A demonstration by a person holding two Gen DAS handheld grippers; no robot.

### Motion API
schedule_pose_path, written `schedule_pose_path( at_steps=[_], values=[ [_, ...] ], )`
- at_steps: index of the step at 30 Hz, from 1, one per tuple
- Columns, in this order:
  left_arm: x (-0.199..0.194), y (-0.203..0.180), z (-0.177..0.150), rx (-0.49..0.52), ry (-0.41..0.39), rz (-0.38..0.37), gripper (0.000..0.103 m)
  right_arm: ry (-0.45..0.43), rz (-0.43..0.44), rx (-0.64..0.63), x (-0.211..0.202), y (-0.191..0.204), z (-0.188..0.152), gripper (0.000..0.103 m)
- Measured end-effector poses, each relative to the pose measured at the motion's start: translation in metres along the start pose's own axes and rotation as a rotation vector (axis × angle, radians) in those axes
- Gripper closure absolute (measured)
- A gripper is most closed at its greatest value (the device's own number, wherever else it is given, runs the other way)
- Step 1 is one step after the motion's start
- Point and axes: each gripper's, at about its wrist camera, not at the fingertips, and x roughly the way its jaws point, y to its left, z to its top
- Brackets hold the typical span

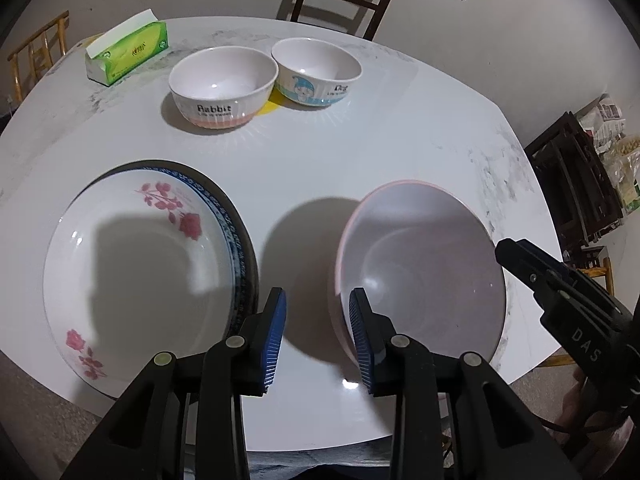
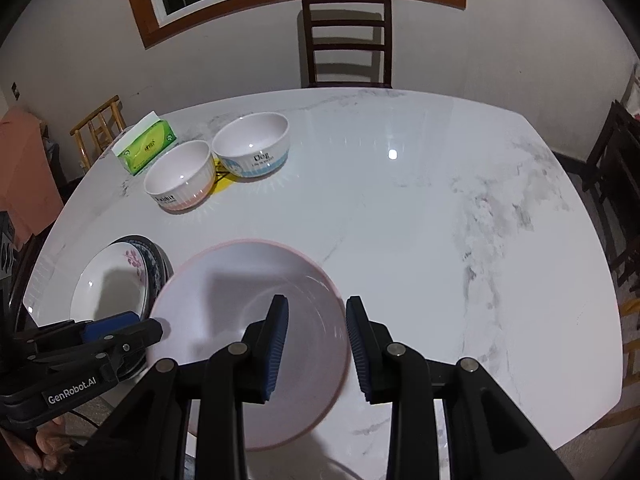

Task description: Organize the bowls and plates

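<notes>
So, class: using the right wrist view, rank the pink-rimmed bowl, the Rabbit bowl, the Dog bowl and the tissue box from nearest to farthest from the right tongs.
1. Pink-rimmed bowl: directly below the right tongs.
2. Rabbit bowl: far left.
3. Dog bowl: just behind, slightly right; close to the Rabbit bowl's distance.
4. Tissue box: farthest, back left.

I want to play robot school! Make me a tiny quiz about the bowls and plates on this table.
1. True or false: the left gripper holds the pink-rimmed bowl.
2. What does the flowered plate lie on? A) blue-rimmed plate B) tissue box C) a chair
3. Fill in: the small bowl beside the Rabbit bowl says ____.

Key: 1 false, both grippers are open and empty. 2 A. 3 Dog.
</notes>
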Motion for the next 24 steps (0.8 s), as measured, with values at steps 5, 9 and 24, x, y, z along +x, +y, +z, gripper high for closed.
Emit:
schedule_pose_path(
  at_steps=[5,9,24],
  values=[
    [-0.009,0.007,0.005,-0.001,-0.022,0.006,0.072,-0.006,0.004,-0.037,-0.001,0.014,0.010,0.073],
    [-0.015,0.015,0.011,-0.005,-0.037,0.007,0.072,-0.007,0.032,-0.063,-0.001,0.027,0.019,0.073],
    [-0.029,0.083,0.053,-0.116,-0.090,0.089,0.071,0.104,0.275,-0.058,0.043,0.083,0.074,0.072]
  ],
)
